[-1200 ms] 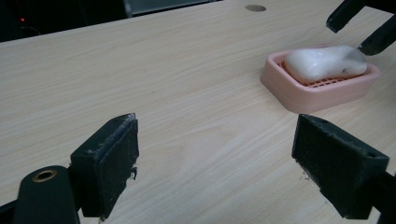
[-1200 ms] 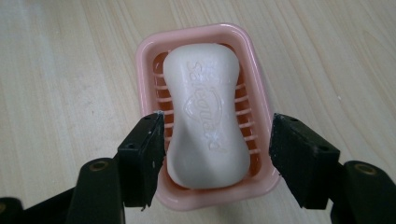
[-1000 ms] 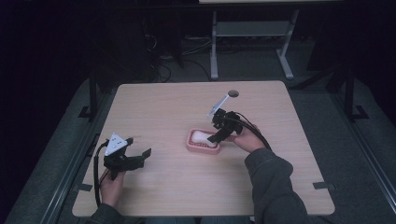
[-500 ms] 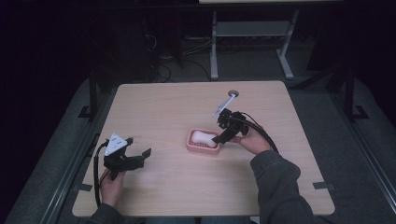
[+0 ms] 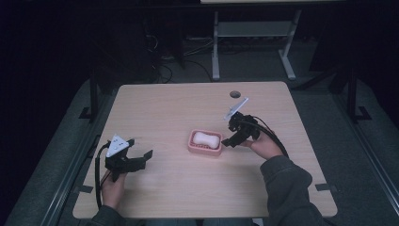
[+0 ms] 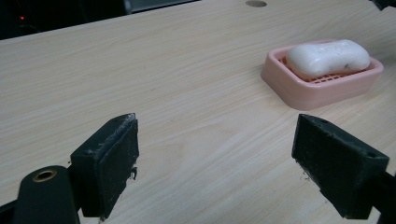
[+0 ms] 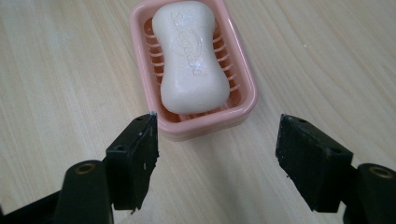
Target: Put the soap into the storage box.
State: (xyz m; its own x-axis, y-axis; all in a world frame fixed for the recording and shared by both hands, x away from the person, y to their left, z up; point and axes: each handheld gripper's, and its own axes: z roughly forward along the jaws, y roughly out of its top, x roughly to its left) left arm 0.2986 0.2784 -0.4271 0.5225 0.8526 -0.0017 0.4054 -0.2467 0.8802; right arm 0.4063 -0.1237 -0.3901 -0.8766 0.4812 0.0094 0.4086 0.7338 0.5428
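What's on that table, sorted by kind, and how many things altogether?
Soap: 1, white, lying in the dish
Soap dish: 1, pink
Grippers: 2, black, left gripper and right gripper, both with jaws apart and nothing between them
Total: 4

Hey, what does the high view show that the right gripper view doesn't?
High view alone: the left tool in the person's left hand, the whole table with its round hole, and the dark floor and desk frame behind. Right gripper view alone: raised lettering on the soap and the slotted grid of the pink dish. Both: soap lying in the dish, with the open right tool just clear of its end.
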